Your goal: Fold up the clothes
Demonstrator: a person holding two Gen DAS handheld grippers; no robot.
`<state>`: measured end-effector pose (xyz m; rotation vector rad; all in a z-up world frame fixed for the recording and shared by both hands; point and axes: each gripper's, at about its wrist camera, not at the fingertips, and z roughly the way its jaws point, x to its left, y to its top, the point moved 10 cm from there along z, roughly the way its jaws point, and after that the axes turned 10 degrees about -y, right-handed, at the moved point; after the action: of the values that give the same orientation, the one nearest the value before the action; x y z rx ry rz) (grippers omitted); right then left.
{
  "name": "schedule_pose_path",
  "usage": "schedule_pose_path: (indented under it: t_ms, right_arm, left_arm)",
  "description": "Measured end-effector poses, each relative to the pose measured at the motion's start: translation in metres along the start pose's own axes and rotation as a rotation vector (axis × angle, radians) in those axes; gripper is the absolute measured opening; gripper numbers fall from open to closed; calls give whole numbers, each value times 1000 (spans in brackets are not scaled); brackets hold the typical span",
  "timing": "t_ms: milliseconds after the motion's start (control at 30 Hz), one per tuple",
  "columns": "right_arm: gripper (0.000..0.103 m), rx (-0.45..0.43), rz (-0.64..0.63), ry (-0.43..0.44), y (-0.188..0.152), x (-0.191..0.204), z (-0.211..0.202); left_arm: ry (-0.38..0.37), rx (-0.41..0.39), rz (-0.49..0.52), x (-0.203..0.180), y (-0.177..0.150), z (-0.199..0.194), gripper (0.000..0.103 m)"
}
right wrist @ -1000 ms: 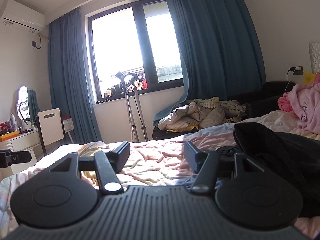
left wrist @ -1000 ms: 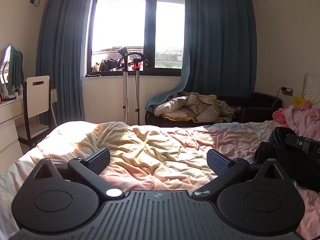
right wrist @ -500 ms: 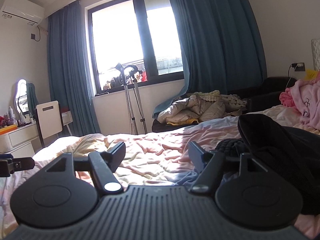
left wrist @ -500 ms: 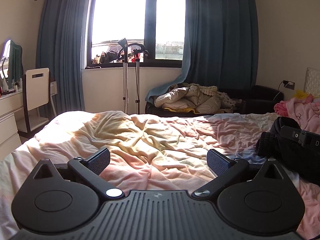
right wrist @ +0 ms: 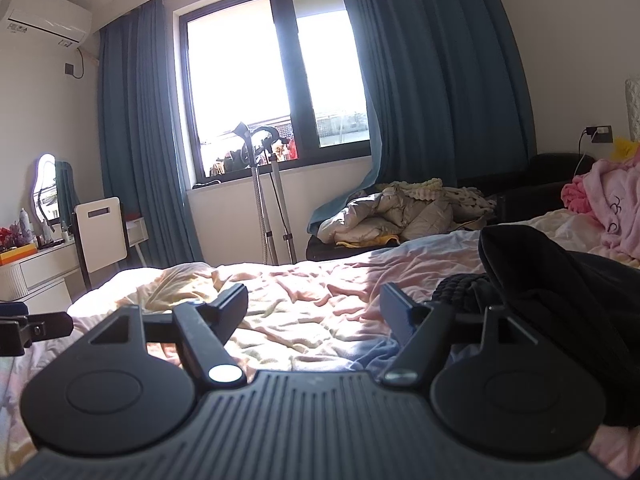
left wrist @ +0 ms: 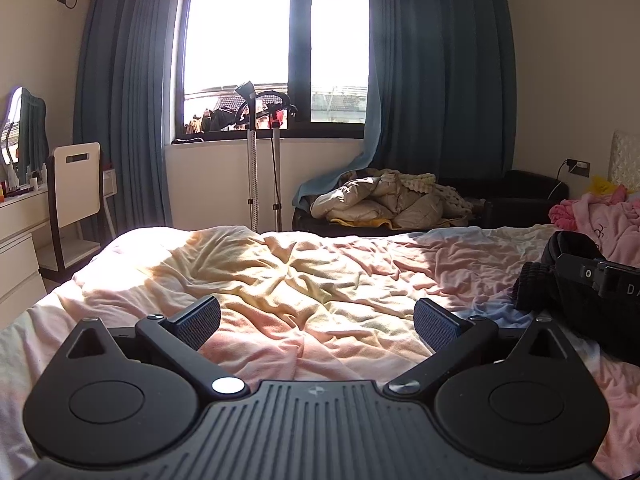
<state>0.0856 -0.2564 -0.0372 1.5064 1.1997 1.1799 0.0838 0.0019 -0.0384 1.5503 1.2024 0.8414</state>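
A rumpled black garment (right wrist: 560, 288) lies on the right side of the bed (right wrist: 304, 300), its ribbed cuff (left wrist: 536, 284) toward the middle. A pink garment (right wrist: 612, 204) is heaped further right, also visible in the left wrist view (left wrist: 604, 224). My right gripper (right wrist: 314, 304) hovers low over the sheet just left of the black garment. Its jaws are opening and nothing is between them. My left gripper (left wrist: 316, 316) is open over the bare pastel sheet (left wrist: 280, 272), holding nothing. Each gripper's side shows at the edge of the other's view.
Beyond the bed, a dark sofa (left wrist: 520, 196) holds a heap of beige bedding (left wrist: 384, 200). Two metal poles (left wrist: 256, 176) stand below the window. A white chair (left wrist: 76, 184) and a dresser (right wrist: 36, 268) stand at the left wall.
The right gripper's jaws have spread wider apart. Both grippers stay in about the same place over the bed.
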Motion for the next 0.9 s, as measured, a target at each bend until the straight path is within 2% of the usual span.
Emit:
schedule_pose_path:
  t_ms: [600, 700, 733, 900]
  right_arm:
    - [89, 11, 7, -12, -6, 1, 4]
    - [97, 9, 11, -16, -6, 0, 4]
    - [103, 7, 12, -18, -6, 0, 3]
    - [103, 9, 9, -19, -7, 0, 4]
  left_arm:
    - [17, -8, 10, -4, -2, 0, 103]
    - [16, -8, 12, -4, -2, 0, 103]
    - [16, -10, 13, -4, -2, -1, 103]
    - [21, -17, 12, -3, -1, -1, 103]
